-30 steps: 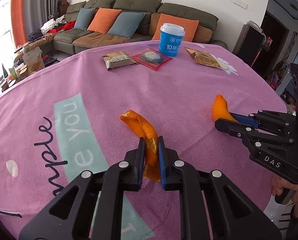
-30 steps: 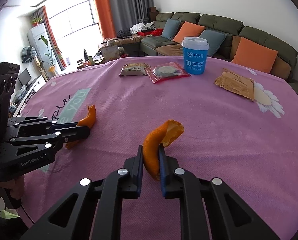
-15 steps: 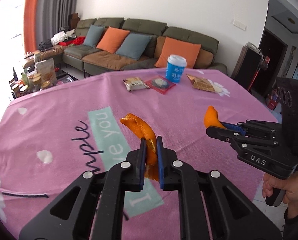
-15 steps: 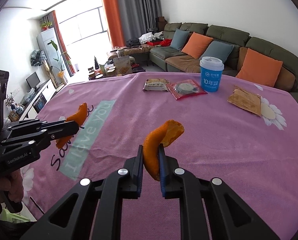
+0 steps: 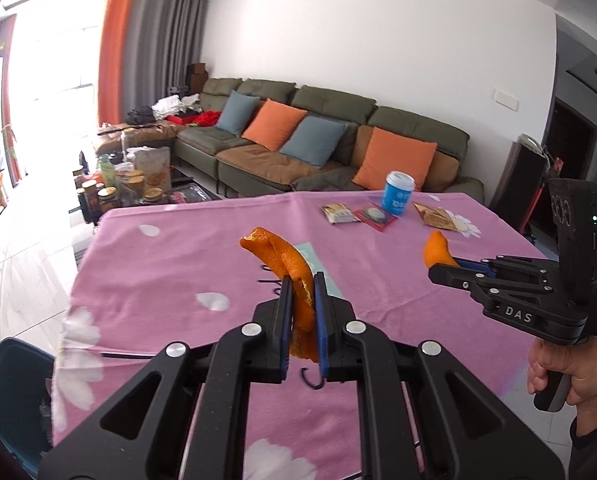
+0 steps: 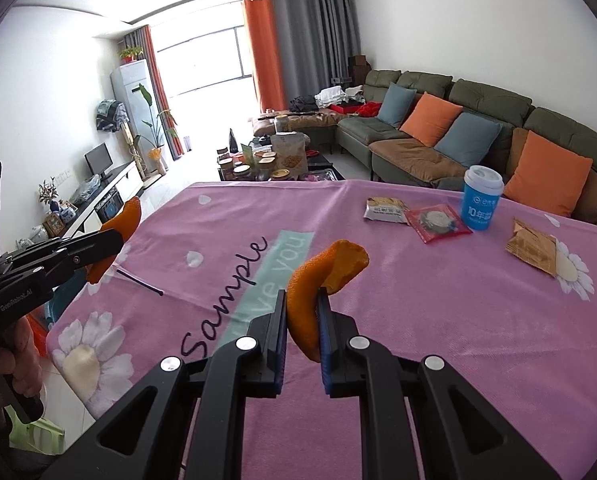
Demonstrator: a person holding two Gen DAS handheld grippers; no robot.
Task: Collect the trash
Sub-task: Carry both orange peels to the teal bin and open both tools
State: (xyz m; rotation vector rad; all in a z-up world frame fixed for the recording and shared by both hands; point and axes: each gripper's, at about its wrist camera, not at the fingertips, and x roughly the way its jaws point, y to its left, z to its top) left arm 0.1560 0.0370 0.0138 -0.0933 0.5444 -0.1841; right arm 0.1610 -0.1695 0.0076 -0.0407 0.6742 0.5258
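Note:
My left gripper (image 5: 300, 285) is shut on a long curled strip of orange peel (image 5: 276, 258), held in the air above the pink tablecloth (image 5: 170, 264). A second, thicker piece of orange peel (image 6: 322, 276) is clamped in my right gripper (image 6: 302, 300), also lifted off the cloth. Each gripper shows in the other's view: the right gripper (image 5: 438, 266) with its peel (image 5: 436, 250) at the right, the left gripper (image 6: 116, 236) with its peel (image 6: 124, 216) at the left.
At the table's far side stand a blue paper cup (image 6: 480, 198), a white snack packet (image 6: 384, 208), a red packet (image 6: 436, 222) and a brown wrapper (image 6: 532, 246). A dark blue bin (image 5: 14, 392) sits on the floor by the table's left edge. A sofa (image 5: 322, 148) lies beyond.
Both grippers have risen and pulled back from the table with their peels; the left one has swung left toward the table's edge, bringing the blue bin into view.

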